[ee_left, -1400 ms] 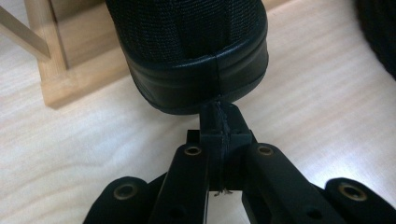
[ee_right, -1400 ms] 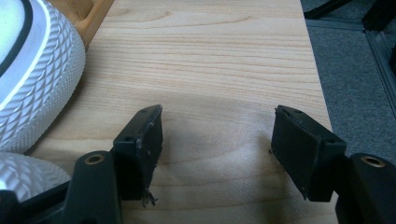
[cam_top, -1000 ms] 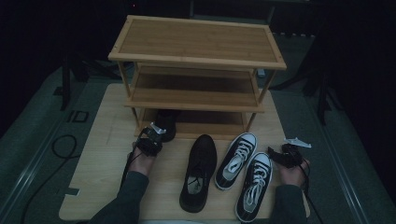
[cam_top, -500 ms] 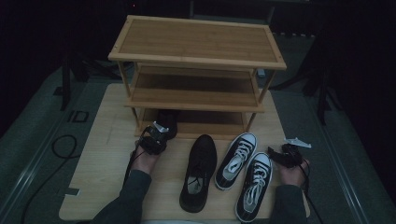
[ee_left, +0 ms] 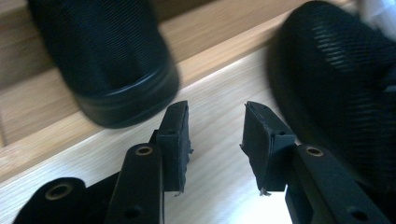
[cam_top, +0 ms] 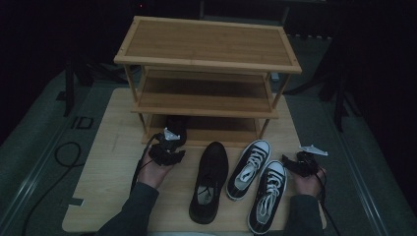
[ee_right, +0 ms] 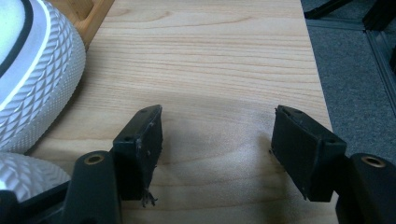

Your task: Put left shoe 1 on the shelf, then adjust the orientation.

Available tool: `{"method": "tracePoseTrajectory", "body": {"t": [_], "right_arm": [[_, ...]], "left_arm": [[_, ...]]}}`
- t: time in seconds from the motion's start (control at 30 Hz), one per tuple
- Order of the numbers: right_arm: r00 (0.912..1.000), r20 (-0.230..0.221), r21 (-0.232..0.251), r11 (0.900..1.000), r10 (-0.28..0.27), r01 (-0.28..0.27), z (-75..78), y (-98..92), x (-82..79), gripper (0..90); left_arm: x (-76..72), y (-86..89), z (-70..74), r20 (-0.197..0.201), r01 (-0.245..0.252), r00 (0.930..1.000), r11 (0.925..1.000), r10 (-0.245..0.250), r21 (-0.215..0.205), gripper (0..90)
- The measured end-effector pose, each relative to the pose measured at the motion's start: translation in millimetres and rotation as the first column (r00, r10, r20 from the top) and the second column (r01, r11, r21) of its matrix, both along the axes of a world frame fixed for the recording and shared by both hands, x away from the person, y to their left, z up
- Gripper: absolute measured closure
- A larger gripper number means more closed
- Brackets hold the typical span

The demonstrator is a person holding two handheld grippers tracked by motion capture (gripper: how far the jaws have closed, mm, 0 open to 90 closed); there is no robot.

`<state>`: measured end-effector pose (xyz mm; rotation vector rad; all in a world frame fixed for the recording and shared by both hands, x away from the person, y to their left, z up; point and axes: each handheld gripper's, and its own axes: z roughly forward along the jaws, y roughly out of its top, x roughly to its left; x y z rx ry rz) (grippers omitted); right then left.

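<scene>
1. High view: your left tongs point(cam_top: 167, 147) sit just in front of the near left corner of the shoe rack point(cam_top: 209, 61), jaws apart and holding nothing. They have just been opening. The black shoe point(cam_top: 175, 125) you are working with lies on the rack's bottom shelf at its left end, with its heel end sticking out toward you. Its long axis runs near to far, and the toe seems to point into the shelf, though the shadow there hides it. Draw the left tongs straight back toward you so the pads don't catch the heel and drag the shoe off.

2. High view, further right: its mate, the second black shoe point(cam_top: 209, 182), lies on the counter point(cam_top: 105, 162), long axis near to far, toe toward the rack. Two white-soled sneakers point(cam_top: 258, 182) lie beside it, slanted, toes far. Your right tongs point(cam_top: 300, 164) rest at the right of them, on the counter.

3. Left gripper view: the pads point(ee_left: 175, 140) stand well apart over bare wood with nothing between them. The shelved shoe's rounded black end point(ee_left: 112, 70) is just beyond the left pad, and the second shoe point(ee_left: 336, 88) is close at the right. For the next pick, I would take that shoe across its narrow width near the opening.

4. Right gripper view: the right tongs point(ee_right: 217, 154) are wide open and empty above the counter, with a sneaker's white toe cap point(ee_right: 39, 79) at the left edge.
</scene>
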<state>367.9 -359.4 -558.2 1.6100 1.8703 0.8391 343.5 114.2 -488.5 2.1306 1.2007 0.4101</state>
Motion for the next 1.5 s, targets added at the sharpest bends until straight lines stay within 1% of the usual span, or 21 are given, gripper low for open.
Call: {"method": "tracePoseTrajectory", "body": {"t": [0.03,0.1,0.23,0.37,0.43,0.73,0.83,1.03,1.23,1.33,1.5], "right_arm": [[1.0,0.0,0.0,1.0,0.0,0.0,0.0,0.0,0.0,33.6],[1.0,0.0,-0.001,1.0,0.0,0.0,0.0,0.0,0.0,33.6],[1.0,0.0,-0.001,1.0,0.0,0.0,0.0,0.0,0.0,33.6],[1.0,0.0,0.0,1.0,0.0,0.0,0.0,0.0,0.0,33.6],[1.0,0.001,-0.001,1.0,0.0,0.0,0.0,0.0,0.0,33.6],[1.0,0.0,-0.001,1.0,0.0,0.0,0.0,0.0,0.0,33.6],[1.0,0.001,-0.001,1.0,0.0,0.0,0.0,0.0,0.0,33.6],[1.0,0.0,-0.001,1.0,0.0,0.0,0.0,0.0,0.0,33.6],[1.0,0.0,0.0,1.0,0.0,0.0,0.0,0.1,0.0,33.6],[1.0,0.0,0.0,1.0,0.0,0.0,0.0,0.1,0.0,33.6],[1.0,0.0,-0.002,1.0,0.001,-0.001,0.0,-0.1,0.0,33.6]], "left_arm": [[-2.4,-1.1,2.8,0.002,0.012,0.9999,0.9999,-0.012,-0.007,60.2],[-7.6,-2.7,7.8,0.001,0.034,0.9994,0.9987,-0.034,-0.037,59.9],[-17.6,-5.1,17.3,0.012,0.066,0.9978,0.9963,-0.065,-0.055,59.3],[-26.4,-8.9,23.3,0.014,0.092,0.9958,0.9924,-0.091,-0.082,58.0],[-30.9,-11.6,25.7,0.014,0.107,0.9942,0.9904,-0.106,-0.088,57.7],[-48.7,-22.2,35.4,0.019,0.166,0.9862,0.9809,-0.165,-0.102,56.5],[-52.8,-24.8,37.3,0.013,0.181,0.9835,0.9781,-0.18,-0.103,56.5],[-56.3,-30.3,37.5,-0.007,0.201,0.9791,0.9737,-0.203,-0.107,56.5],[-59.8,-38.8,35.0,-0.027,0.228,0.9723,0.968,-0.232,-0.104,56.6],[-61.5,-42.2,34.5,-0.026,0.237,0.9702,0.9661,-0.241,-0.102,57.2],[-65.8,-44.6,38.6,-0.017,0.249,0.9677,0.9632,-0.252,-0.102,57.5]]}}
